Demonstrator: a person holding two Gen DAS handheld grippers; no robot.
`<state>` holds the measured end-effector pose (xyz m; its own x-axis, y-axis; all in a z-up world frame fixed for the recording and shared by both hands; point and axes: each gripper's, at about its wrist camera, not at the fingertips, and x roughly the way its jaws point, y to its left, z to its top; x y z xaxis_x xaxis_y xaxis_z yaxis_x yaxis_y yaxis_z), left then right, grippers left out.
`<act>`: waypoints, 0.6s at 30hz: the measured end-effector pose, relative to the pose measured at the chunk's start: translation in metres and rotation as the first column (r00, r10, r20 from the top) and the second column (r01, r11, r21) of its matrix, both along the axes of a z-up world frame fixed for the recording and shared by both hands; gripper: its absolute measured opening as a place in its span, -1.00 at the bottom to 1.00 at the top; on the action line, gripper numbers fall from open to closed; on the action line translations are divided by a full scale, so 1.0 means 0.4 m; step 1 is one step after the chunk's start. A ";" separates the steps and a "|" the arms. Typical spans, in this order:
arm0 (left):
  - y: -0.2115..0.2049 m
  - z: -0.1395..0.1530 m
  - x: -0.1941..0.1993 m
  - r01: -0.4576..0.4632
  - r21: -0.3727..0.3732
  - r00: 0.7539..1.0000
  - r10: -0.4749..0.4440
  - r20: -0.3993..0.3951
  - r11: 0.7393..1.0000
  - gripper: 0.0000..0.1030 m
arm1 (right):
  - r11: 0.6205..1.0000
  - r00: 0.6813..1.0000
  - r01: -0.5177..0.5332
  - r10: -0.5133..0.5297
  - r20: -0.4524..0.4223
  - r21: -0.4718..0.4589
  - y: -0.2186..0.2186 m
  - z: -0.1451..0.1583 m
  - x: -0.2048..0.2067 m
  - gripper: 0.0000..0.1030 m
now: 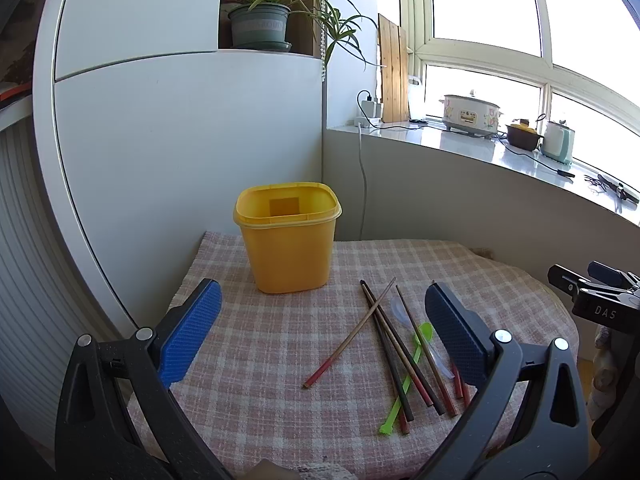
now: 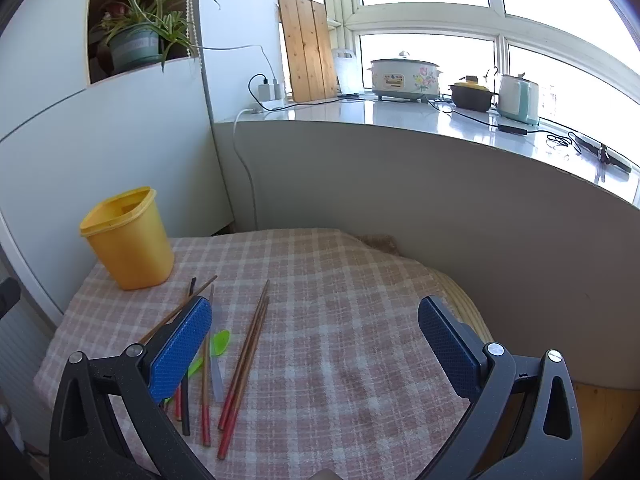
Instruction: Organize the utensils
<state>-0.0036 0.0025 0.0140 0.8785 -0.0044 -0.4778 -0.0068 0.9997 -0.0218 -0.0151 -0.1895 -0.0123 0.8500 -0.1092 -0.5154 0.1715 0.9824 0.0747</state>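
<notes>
Both sets of jaws spread wide, gripping nothing. Left gripper (image 1: pixel 320 332) hovering over the checked cloth (image 1: pixel 260 360), yellow bin (image 1: pixel 290 240) upright at twelve o'clock. Chopsticks (image 1: pixel 400 352) and green spoon (image 1: pixel 408 376) scattered at four o'clock. Right gripper (image 2: pixel 316 344) above cloth, chopsticks at nine o'clock.

An open yellow bin (image 1: pixel 289 240) stands upright near the table's far left corner, with red-tipped chopsticks (image 1: pixel 400 350) and a green spoon (image 1: pixel 412 364) scattered flat beside it.

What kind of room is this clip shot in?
Likely a home kitchen corner or enclosed balcony: a slow cooker and kettle on the windowsill counter, and a potted plant in a wall niche.
</notes>
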 end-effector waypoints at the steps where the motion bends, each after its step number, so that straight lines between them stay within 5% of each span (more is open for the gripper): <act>1: -0.001 -0.001 -0.001 0.000 0.000 1.000 0.000 0.001 1.000 1.00 | 1.000 1.000 0.000 0.000 0.000 -0.001 0.001 -0.001 0.000 0.99; 18: 0.000 -0.003 -0.001 0.001 0.000 1.000 -0.001 0.003 1.000 1.00 | 1.000 1.000 -0.006 0.006 -0.004 0.000 0.005 -0.007 0.003 0.99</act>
